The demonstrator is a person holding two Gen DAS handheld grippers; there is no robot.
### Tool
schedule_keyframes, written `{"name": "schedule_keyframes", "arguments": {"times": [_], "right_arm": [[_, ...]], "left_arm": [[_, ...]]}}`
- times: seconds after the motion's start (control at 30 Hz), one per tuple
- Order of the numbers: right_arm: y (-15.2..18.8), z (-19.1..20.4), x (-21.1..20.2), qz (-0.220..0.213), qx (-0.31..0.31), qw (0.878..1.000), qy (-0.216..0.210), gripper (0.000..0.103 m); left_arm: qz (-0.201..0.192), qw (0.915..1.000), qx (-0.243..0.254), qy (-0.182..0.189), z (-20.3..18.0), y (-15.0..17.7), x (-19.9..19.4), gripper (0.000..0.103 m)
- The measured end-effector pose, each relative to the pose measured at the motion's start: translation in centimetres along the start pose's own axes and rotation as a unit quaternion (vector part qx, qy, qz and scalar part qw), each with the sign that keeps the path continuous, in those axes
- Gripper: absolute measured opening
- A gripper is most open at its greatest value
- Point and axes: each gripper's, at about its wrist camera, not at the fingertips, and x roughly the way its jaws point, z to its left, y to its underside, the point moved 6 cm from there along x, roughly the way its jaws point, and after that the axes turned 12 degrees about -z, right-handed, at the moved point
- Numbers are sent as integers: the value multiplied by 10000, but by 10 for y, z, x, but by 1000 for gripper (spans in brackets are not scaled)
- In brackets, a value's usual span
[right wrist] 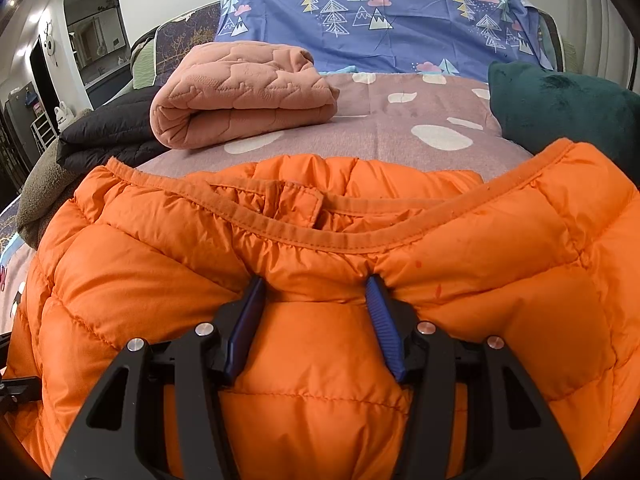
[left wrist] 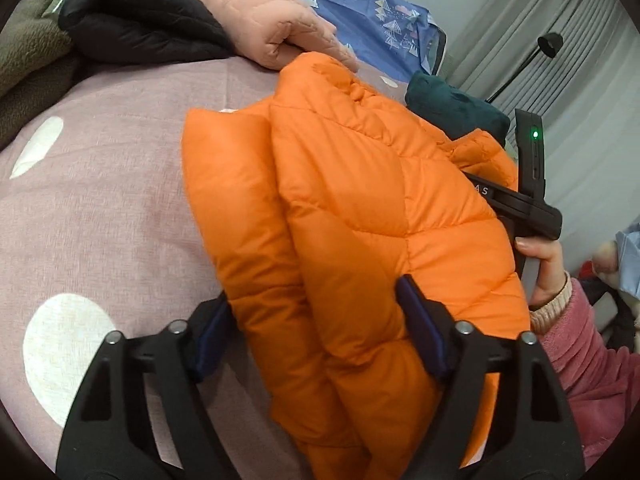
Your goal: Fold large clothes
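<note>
My left gripper (left wrist: pixel 316 320) has a thick fold of the orange jacket (left wrist: pixel 360 216) between its fingers; the blue pads (left wrist: pixel 420 328) sit against the puffy fabric on both sides, so I read it as clamped on the jacket's edge. My right gripper (right wrist: pixel 316 308) is pinched on the jacket (right wrist: pixel 320 360) too, just below the collar (right wrist: pixel 280 224), and the fabric bunches and puckers where the pads (right wrist: pixel 384 320) bite in.

The jacket lies on the bed (left wrist: pixel 120 184), on a mauve sheet with pale spots, partly folded, with one long padded roll lying beside the main body in the left view. In that view I also see the right gripper's black body (left wrist: pixel 528 208) at the jacket's far side, held by a hand (left wrist: pixel 544 272) in a pink sleeve (left wrist: pixel 592 360).

Beyond the jacket, a folded pink quilt (right wrist: pixel 244 92) rests on the bed, with a black garment (right wrist: pixel 108 132) just left of it and a dark green cushion (right wrist: pixel 560 108) off to the right. A blue tree-print sheet (right wrist: pixel 400 20) covers the head of the bed.
</note>
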Motion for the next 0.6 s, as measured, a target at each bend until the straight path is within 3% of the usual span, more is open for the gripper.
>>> {"name": "schedule_keyframes", "arguments": {"times": [0.13,0.27,0.33,0.53,0.6], "right_arm": [[0,0,0,0,2,10000,-4,54],[0,0,0,-4,-1,10000,-5,54],[0,0,0,-14,-24,10000,10,54],[3,0,3,-33,-25,10000,-8,54],[3,-1,3,-35,11,10000,-44,54]], "left_arm": [[-49,9999,-46,127,-6,-4,-3,52],[-158,9995,233,140,-21,-13,-15,33],[-213,9989,359,200,-30,-20,-20,30],[-288,9922,581,1064,-72,-60,-32,29],[-259,9898,724,1198,-87,-68,-32,29]]}}
